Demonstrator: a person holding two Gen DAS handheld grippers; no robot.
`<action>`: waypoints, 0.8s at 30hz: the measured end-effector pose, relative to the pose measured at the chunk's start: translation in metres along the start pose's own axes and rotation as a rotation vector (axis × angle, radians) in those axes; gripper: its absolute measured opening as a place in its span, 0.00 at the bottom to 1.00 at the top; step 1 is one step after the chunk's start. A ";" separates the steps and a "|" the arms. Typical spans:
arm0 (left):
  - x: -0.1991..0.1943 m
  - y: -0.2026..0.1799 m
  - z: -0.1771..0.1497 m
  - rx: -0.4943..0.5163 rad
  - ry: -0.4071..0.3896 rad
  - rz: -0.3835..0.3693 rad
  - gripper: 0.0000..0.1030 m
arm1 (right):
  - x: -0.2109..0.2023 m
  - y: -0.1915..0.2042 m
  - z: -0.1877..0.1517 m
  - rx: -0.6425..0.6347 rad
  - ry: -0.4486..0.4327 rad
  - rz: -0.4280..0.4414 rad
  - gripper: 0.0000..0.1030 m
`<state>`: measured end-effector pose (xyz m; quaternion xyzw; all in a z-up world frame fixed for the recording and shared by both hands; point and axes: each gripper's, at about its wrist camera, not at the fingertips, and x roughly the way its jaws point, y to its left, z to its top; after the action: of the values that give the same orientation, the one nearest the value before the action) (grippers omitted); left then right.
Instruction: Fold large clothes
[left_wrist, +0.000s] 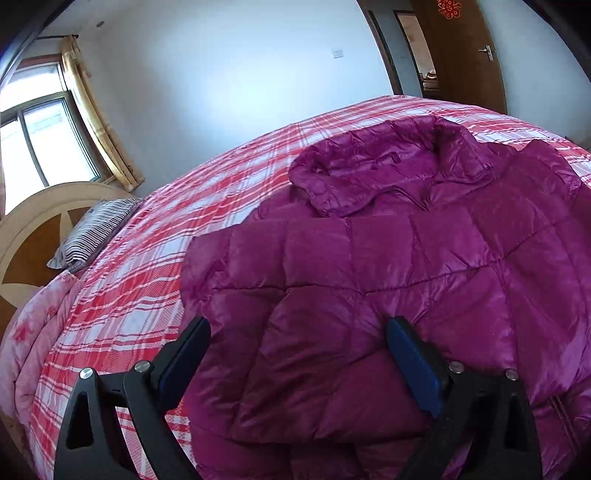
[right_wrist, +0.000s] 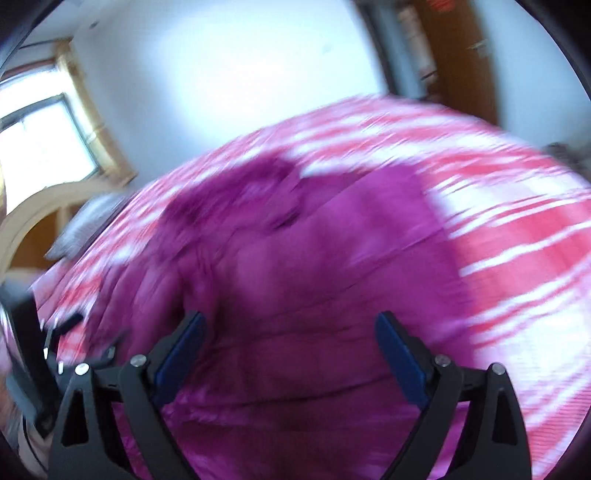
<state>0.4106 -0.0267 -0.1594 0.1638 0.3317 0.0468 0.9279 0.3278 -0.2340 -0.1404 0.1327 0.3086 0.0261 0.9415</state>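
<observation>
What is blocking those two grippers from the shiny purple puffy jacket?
Nothing visible. The left gripper and right gripper hang open directly over the shiny purple quilted jacket, spread on the red plaid bedspread.

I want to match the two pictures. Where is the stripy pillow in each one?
Left wrist view: the stripy pillow lies at middle left, beside the wooden headboard.
Right wrist view: a blurry grey shape, probably the pillow, middle left.
Shared landmark: the purple puffy jacket on the bed.
</observation>
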 end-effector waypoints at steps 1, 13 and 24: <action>0.001 0.001 -0.001 -0.005 0.003 -0.005 0.94 | -0.009 -0.001 0.004 0.012 -0.030 -0.028 0.91; -0.019 0.049 -0.008 -0.191 -0.065 -0.047 0.94 | 0.027 0.100 -0.009 -0.215 0.126 0.142 0.36; -0.029 0.146 0.025 -0.513 -0.153 0.003 0.94 | 0.047 0.091 -0.037 -0.294 0.187 0.071 0.37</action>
<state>0.4070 0.0987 -0.0749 -0.0734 0.2375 0.1181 0.9614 0.3475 -0.1311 -0.1717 0.0013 0.3826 0.1167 0.9165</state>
